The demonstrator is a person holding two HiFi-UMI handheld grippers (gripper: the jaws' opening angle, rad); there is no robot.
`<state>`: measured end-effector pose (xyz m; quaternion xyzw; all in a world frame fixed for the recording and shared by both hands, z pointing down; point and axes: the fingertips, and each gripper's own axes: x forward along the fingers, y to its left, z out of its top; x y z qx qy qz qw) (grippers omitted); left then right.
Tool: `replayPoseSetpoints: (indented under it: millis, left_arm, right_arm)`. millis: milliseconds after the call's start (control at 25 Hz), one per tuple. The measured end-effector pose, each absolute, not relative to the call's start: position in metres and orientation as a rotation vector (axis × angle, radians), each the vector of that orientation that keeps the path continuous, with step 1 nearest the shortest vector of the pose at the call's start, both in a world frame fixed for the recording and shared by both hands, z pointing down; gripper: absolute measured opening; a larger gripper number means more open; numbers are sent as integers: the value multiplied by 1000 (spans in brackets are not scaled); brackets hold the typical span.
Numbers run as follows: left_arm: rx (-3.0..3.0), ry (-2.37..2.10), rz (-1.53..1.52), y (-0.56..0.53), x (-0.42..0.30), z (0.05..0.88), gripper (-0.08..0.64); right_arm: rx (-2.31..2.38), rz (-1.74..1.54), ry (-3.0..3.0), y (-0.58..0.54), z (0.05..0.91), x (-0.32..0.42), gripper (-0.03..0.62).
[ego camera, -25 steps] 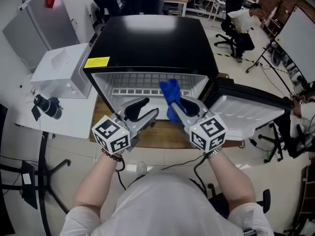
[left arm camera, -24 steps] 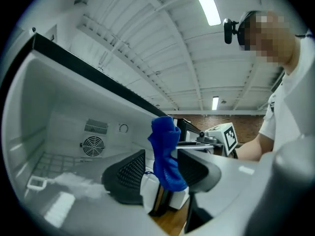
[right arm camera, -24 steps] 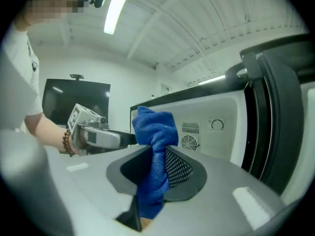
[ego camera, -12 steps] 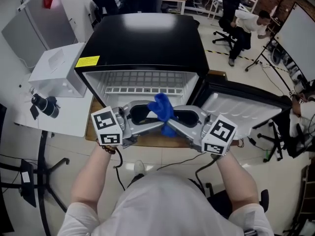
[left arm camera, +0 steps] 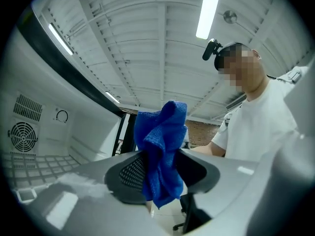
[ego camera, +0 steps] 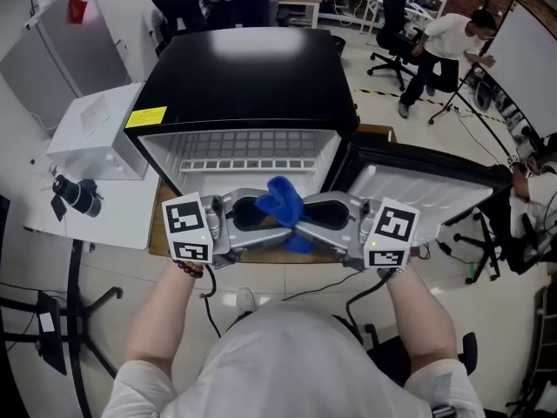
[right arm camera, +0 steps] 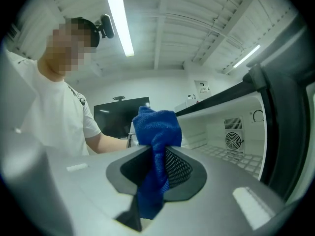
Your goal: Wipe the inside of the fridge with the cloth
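Since a second ago both tongs have swung inward, and they now meet tip to tip before the open fridge [ego camera: 252, 77]. The right tongs [right arm camera: 155, 181] pinch the blue cloth [ego camera: 280, 203]. The left tongs [left arm camera: 160, 181], wide apart, have just been closing around it and seem not yet to press, so a handover looks likely. The wire shelf [ego camera: 252, 142] is unwiped, and office chairs [ego camera: 387, 11] stand behind.

We cannot read the print on the yellow label [ego camera: 146, 117] atop the fridge [ego camera: 252, 68], upper left of the head view; it is too small. Below the wire shelf [ego camera: 244, 151] the fridge's inside is hidden from us. The cloth [ego camera: 280, 203] shows as two pieces at the centre, the stretch between them covered. The door [ego camera: 426, 185] turns its outer side away. The white board [ego camera: 529, 64] is cut by the right edge. We cannot identify the black object [ego camera: 74, 194] on the white table [ego camera: 113, 207].
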<state>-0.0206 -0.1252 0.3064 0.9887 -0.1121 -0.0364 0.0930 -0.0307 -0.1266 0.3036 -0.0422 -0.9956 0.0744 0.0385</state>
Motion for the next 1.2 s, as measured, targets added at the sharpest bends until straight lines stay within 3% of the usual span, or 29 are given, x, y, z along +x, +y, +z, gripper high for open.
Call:
replayPoseSetpoints:
  millis: [360,600,760,880,1200]
  left_arm:
    - [2911,-289,-145,-120,-27,308,173]
    - [2898,-293,-160,-121,-30,311,109]
    - [2906,-326,-143,-124,-31,313,81]
    - [2912,-368,-121,-127,-31,316,71]
    - [2937,-616,-90,-153,-40,319,60]
  right_arm:
    - [-125,171,-2989,-121,306,-34,81]
    - [-135,199,-2971,-122,308,-31,85]
    - [-153,237,-2965,-121,309,-31,109]
    - [-170,259,-2960,-119,312,-32,176]
    - [221,178,-2974,-161,316,-26,183]
